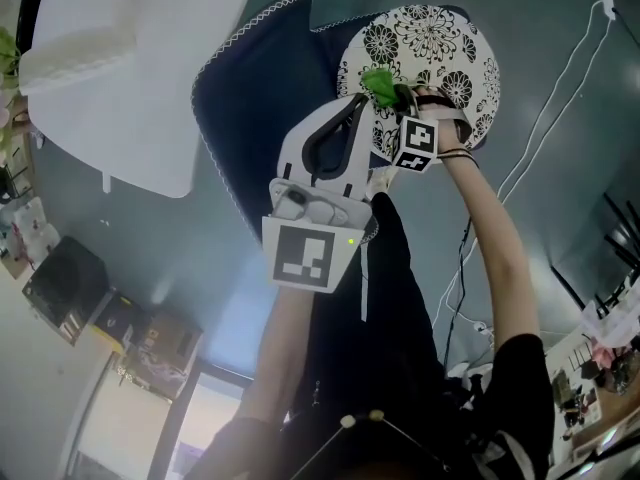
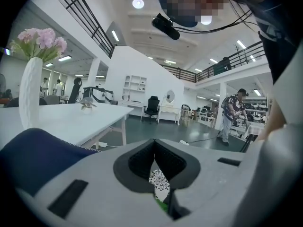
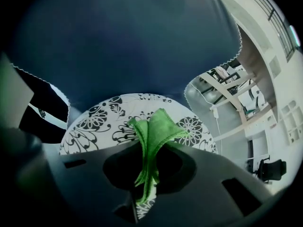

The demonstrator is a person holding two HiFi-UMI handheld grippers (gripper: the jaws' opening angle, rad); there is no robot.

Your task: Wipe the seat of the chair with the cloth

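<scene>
My right gripper (image 3: 147, 148) is clamped shut on the cloth (image 3: 155, 124). The cloth is a bright green, soft-napped rag with a stitched hem, pinched into a narrow pleat between the dark pads. Beyond the tips it fans out into two pointed flaps. In the head view the same green tuft (image 1: 378, 83) pokes out past the right gripper (image 1: 398, 98) and lies over the near edge of the chair seat (image 1: 440, 43); I cannot tell if it presses on it.

My left gripper (image 1: 357, 103) hangs just beside it with its pads brought together at the tips and nothing held. Through the slit behind the left gripper's (image 2: 154, 142) tips I see only a sliver of patterned seat and a speck of green. Its shell is smooth white plastic and the pads are matte charcoal.

The seat (image 3: 102, 115) is a flat round disc, white and printed with black flowers and leaves.

Behind it hangs a dark navy fabric (image 1: 260, 88) edged with white zigzag trim, and past that is a plain white table (image 1: 120, 58). The floor (image 1: 560, 28) is dull grey-green, with a thin white cable (image 1: 560, 93) trailing across it.

Farther off, the left gripper view shows a ribbed white vase (image 2: 31, 96) of pink flowers (image 2: 41, 37) on the tabletop. A black office chair (image 2: 151, 108) and a standing person (image 2: 231, 115) are deep in the hall.
</scene>
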